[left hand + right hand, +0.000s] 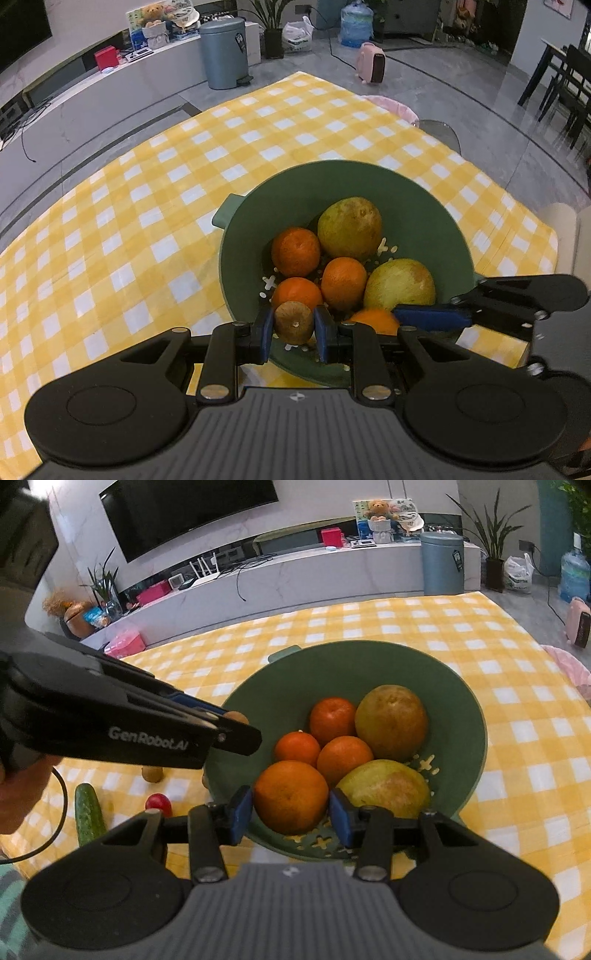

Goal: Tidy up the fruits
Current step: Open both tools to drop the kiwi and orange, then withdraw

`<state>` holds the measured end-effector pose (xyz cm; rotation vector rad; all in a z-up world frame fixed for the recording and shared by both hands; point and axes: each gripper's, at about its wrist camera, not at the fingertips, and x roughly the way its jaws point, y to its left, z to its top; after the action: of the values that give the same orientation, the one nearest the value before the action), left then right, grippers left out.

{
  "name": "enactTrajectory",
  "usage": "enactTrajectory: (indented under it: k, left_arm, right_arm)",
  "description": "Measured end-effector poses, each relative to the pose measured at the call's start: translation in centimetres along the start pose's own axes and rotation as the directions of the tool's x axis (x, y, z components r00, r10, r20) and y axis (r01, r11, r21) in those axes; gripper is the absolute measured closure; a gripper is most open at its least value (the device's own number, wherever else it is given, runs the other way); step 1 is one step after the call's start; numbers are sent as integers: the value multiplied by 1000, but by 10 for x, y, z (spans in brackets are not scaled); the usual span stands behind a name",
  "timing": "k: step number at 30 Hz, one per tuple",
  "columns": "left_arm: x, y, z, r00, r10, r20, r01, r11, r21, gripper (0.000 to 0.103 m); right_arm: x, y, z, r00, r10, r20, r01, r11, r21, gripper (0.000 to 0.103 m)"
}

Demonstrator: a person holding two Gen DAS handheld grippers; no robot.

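The left gripper (294, 325) pinches a small brown kiwi (293, 322) over the near edge of the green bowl (424, 206), likely to drop it in. The right gripper (291, 810) squeezes a big orange (291, 795) over the bowl too, beside the pears (391, 722).

The left gripper (293, 325) was clamped on a small brown fruit (293, 322); the right gripper (291, 806) gripped an orange (291, 796) — both pointed forward, side by side.
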<state>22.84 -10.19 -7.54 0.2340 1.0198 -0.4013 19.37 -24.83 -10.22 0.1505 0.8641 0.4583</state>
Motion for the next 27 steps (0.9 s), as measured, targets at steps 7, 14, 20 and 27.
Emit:
enactTrajectory:
  k: [7,14,20,27]
  left_arm:
    - [14,-5,1,999,35,-31,-33,997,64,77]
    - [29,-19,0,993,93,-76,-80,984,161,75]
    - [29,-18,1,992,106,-74,-93,982,164,68]
    - [-1,-18,0,994,112,18,-114,981,159,59]
  right_arm:
    - [-16,0,-8,998,-40,49,40,999,13,50]
    - [-19,3,-11,995,-70,69,70,998,3,48]
    - [-20,0,-10,995,-75,72,74,997,14,47]
    - [-28,1,-9,993,-78,84,76,997,26,41]
